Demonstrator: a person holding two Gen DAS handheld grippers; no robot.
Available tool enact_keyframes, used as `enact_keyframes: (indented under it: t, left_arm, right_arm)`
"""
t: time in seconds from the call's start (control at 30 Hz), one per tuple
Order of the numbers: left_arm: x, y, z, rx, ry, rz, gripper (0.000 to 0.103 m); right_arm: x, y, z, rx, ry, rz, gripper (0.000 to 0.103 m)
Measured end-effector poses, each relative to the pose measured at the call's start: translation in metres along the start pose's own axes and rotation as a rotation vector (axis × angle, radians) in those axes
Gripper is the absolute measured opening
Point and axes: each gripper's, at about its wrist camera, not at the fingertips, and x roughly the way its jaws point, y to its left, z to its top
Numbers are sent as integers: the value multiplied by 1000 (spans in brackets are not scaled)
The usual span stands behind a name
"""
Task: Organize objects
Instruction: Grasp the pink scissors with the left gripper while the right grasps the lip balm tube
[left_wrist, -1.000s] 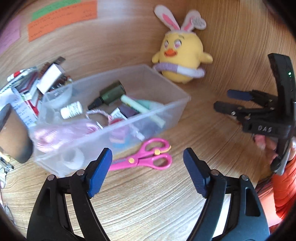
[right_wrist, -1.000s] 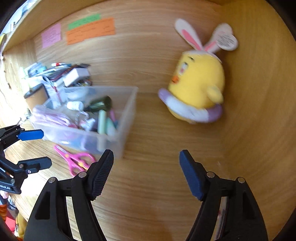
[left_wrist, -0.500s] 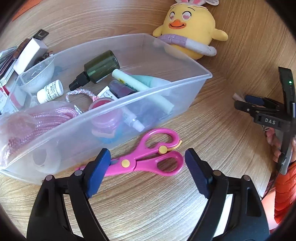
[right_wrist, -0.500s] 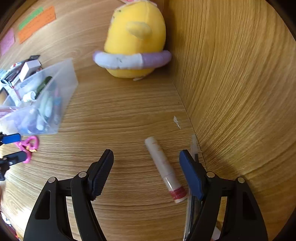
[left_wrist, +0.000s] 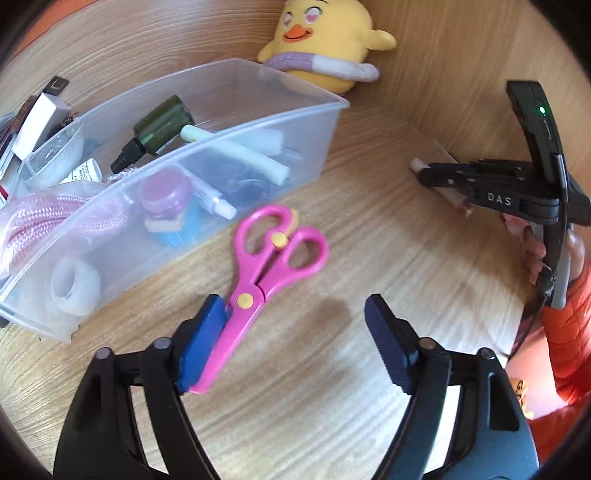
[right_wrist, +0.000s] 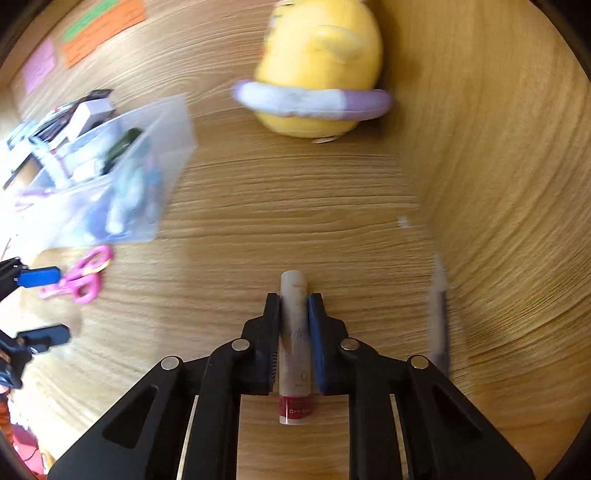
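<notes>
1. My right gripper (right_wrist: 293, 332) is clamped on a slim white tube with a dark red band at its near end (right_wrist: 293, 354) — it lies lengthwise between the two pads at the lower centre of the right wrist view, resting on the light wooden desk (right_wrist: 258, 206).
2. My left gripper (left_wrist: 295, 339) has its jaws spread wide at the bottom of the left wrist view, holding nothing.
3. The pink plastic scissors with yellow rivets (left_wrist: 266, 273) lie on the desk at mid-frame, handles pointing up — the blade end touches my left blue pad (left_wrist: 201, 341).
4. The clear plastic storage box (left_wrist: 310, 147) fills the upper left, crowded with small items.
5. A yellow plush chick with a lilac ring around its body (left_wrist: 325, 40) sits at the top, behind the box.
</notes>
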Motion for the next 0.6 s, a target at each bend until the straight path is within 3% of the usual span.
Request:
enact_keyframes:
  t: [0.2, 0.33, 0.6]
  left_arm:
    - [-10, 4, 5, 7, -37, 63, 74]
    - [8, 14, 10, -20, 4, 62, 72]
    - [9, 12, 5, -13, -36, 82, 31]
  right_arm:
    - [2, 45, -7, -64, 7, 106, 14]
    - [3, 63, -9, -81, 7, 155, 14]
    - [3, 84, -16, -139, 13, 169, 14]
